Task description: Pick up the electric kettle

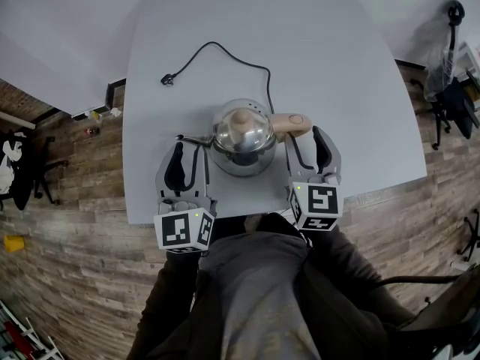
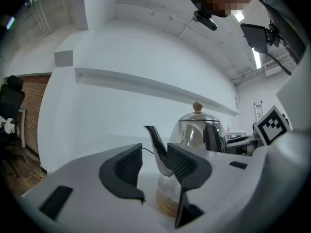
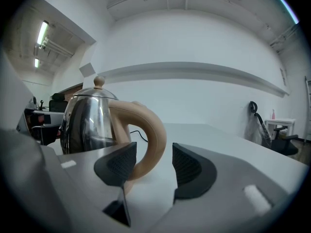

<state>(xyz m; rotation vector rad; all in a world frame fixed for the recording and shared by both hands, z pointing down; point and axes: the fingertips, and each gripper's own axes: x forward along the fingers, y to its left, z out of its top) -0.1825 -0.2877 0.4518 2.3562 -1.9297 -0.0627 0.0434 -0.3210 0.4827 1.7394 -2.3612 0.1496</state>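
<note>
A pale grey table (image 1: 337, 73) is standing on a plank floor, and the electric kettle (image 1: 241, 137) is sitting near its front edge, with the cord (image 1: 225, 49) trailing behind the kettle. The left gripper (image 2: 154, 155) is hovering at the kettle's spout (image 2: 156, 142), fingers released. The right gripper (image 3: 154, 155) is facing the kettle's handle (image 3: 148, 137), fingers spread and gripping nothing. The polished steel body is looking rigid, slippery and probably weighty, so the matte handle is offering the surest hold.
</note>
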